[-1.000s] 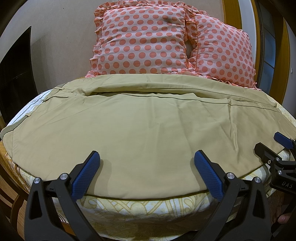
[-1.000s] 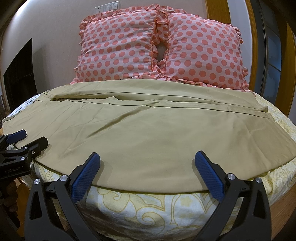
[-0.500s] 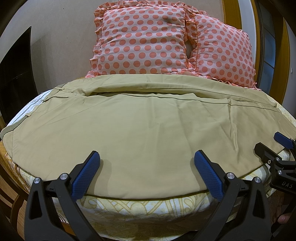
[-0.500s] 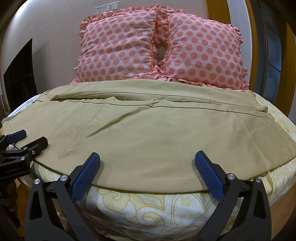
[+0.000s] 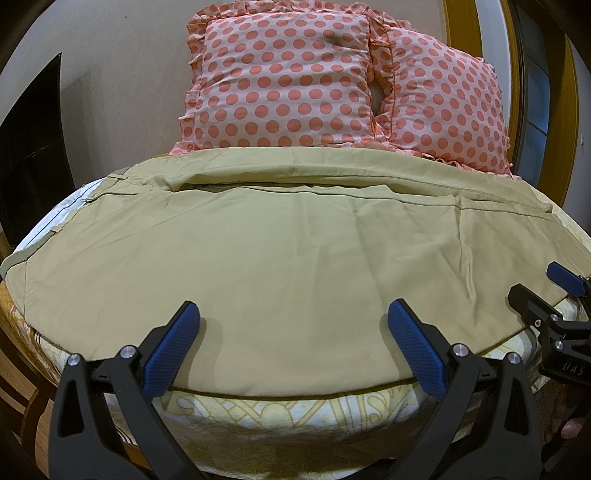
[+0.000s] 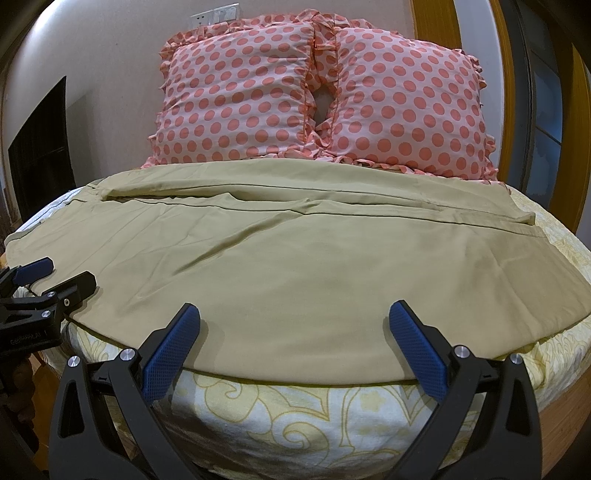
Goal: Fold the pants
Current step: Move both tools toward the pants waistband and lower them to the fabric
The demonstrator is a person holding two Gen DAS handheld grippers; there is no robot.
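The pants (image 5: 280, 266) are spread flat across the bed (image 6: 295, 402), legs laid sideways, with the near hem edge running just short of the mattress edge where the patterned sheet is left showing. The left gripper (image 5: 293, 332) is held wide open over that near edge, nothing gripped; same for the right gripper (image 6: 295, 332), wide open and empty. Plenty of bare fabric is seen between both sets of fingers. Two polka-dot pillows (image 6: 325, 99) are propped at the far side. A wall outlet (image 6: 216, 14) is only caught in the right view.
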